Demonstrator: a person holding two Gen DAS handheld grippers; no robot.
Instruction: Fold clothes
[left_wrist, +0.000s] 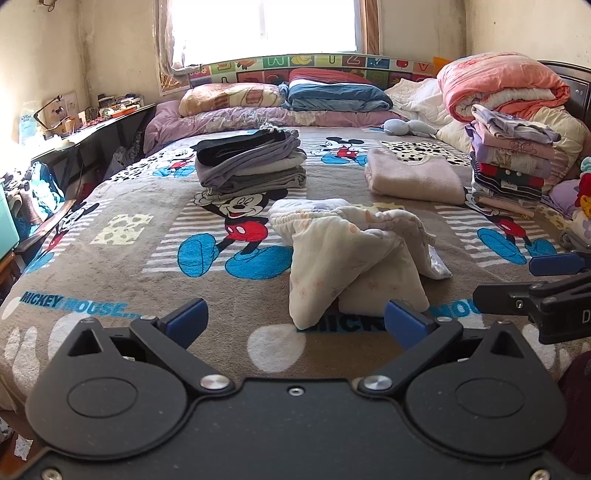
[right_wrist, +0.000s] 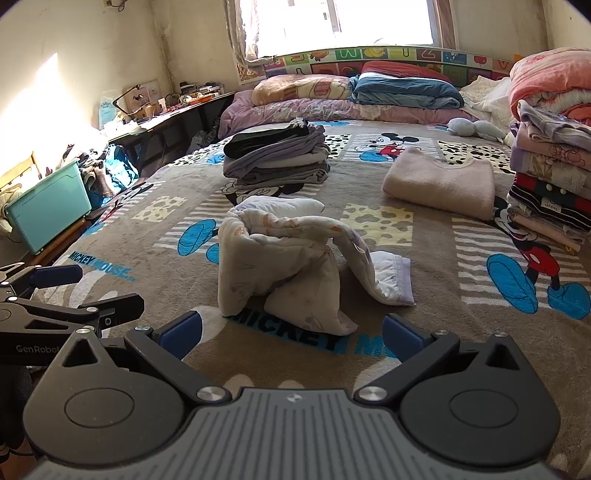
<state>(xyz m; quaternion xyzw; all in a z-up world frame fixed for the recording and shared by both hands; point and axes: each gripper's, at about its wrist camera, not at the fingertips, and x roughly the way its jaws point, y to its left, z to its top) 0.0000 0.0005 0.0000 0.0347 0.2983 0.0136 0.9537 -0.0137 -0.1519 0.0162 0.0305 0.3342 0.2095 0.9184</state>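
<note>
A crumpled cream quilted garment with a faint pastel print (left_wrist: 351, 254) sits heaped on the brown Mickey Mouse blanket (left_wrist: 147, 258), and everything else can be placed from it. Beyond it and to its left stands a neat stack of folded grey, lilac and black clothes (left_wrist: 251, 162). Beyond it to its right lies a folded beige fleece top (left_wrist: 413, 175), and further right rises a tall pile of folded striped and pastel garments (left_wrist: 513, 162). Judging by these three finished lots, most of the folding looks done; the cream garment is the one piece in sight not yet folded, its waistband end and a leg bunched up rather than laid flat.

The left gripper (left_wrist: 295, 321) hovers just short of the garment's near edge, its blue-padded jaws spread wide and holding nothing. The right gripper (right_wrist: 290, 334) is likewise agape and empty, near the same edge. The garment probably needs spreading flat first.
</note>
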